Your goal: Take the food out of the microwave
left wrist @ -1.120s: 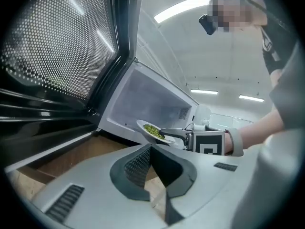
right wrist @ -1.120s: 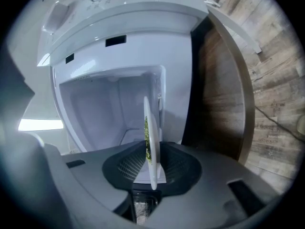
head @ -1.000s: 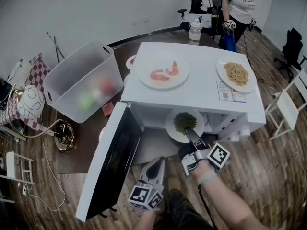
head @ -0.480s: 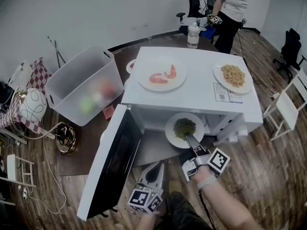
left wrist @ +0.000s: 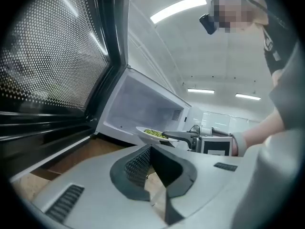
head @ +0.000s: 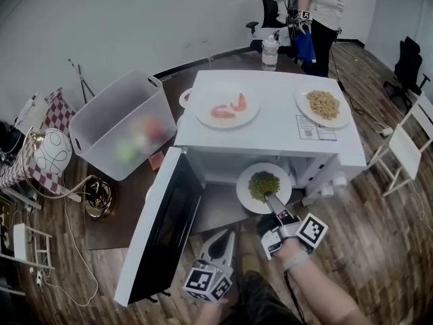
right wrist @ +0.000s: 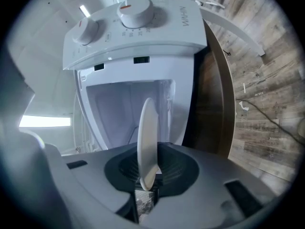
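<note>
The white microwave (head: 270, 135) stands with its door (head: 162, 222) swung wide open to the left. A white plate of green food (head: 264, 187) hangs at the mouth of the cavity, mostly outside it. My right gripper (head: 272, 204) is shut on the plate's near rim, and its jaws have just been closing a little on it. In the right gripper view the plate (right wrist: 147, 137) shows edge-on between the jaws of the right gripper (right wrist: 147, 182). My left gripper (head: 220, 244) hovers low in front of the door, shut, holding nothing. The left gripper view shows the plate (left wrist: 152, 133) before the cavity.
On top of the microwave sit a plate of shrimp (head: 227, 107) and a plate of fried rice (head: 323, 105). A clear plastic bin (head: 122, 124) stands to the left. A person (head: 318, 9) and a bottle (head: 269, 47) are at the back, folding chairs (head: 406, 147) at the right.
The right gripper has drawn back toward me with the plate, which has come further out of the cavity. The left gripper has stayed put.
</note>
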The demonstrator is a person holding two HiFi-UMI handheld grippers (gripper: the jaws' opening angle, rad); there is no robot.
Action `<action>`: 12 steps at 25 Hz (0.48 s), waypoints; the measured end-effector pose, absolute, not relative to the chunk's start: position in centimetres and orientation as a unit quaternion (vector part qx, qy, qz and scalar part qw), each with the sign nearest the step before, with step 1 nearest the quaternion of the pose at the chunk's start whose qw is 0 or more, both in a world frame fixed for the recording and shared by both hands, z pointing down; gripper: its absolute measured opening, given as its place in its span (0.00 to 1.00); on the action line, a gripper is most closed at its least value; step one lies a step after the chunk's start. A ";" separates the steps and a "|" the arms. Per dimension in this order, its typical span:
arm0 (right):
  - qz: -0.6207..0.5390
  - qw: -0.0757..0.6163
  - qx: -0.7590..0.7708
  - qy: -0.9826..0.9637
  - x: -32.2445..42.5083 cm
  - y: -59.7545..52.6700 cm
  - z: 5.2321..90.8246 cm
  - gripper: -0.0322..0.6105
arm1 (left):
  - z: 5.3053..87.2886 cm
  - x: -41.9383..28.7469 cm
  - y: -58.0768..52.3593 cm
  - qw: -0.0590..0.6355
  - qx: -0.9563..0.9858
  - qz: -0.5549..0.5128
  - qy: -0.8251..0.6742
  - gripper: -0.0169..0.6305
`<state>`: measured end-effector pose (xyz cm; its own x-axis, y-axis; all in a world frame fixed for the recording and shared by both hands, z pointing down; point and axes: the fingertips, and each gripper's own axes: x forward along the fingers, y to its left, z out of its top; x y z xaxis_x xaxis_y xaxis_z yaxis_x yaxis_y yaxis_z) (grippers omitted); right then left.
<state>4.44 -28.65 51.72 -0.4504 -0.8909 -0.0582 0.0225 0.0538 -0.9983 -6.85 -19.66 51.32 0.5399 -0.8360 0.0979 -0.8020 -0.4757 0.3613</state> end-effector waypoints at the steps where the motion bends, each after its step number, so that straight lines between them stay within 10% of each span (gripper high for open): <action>1: -0.589 0.388 -0.353 0.615 4.5 -28.4 51.7 0.14 | 51.3 -6.8 -19.6 0.184 0.859 -0.046 -0.476 0.03; 12: -0.588 0.403 -0.344 0.611 5.3 -24.8 50.7 0.14 | 49.4 -6.3 -17.8 0.167 0.868 -0.046 -0.465 0.03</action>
<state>5.34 -24.79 50.73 -0.4390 -0.8942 -0.0880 0.0536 0.0717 -0.9960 -6.27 -17.79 49.41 0.5628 -0.8232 0.0753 -0.7925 -0.5114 0.3325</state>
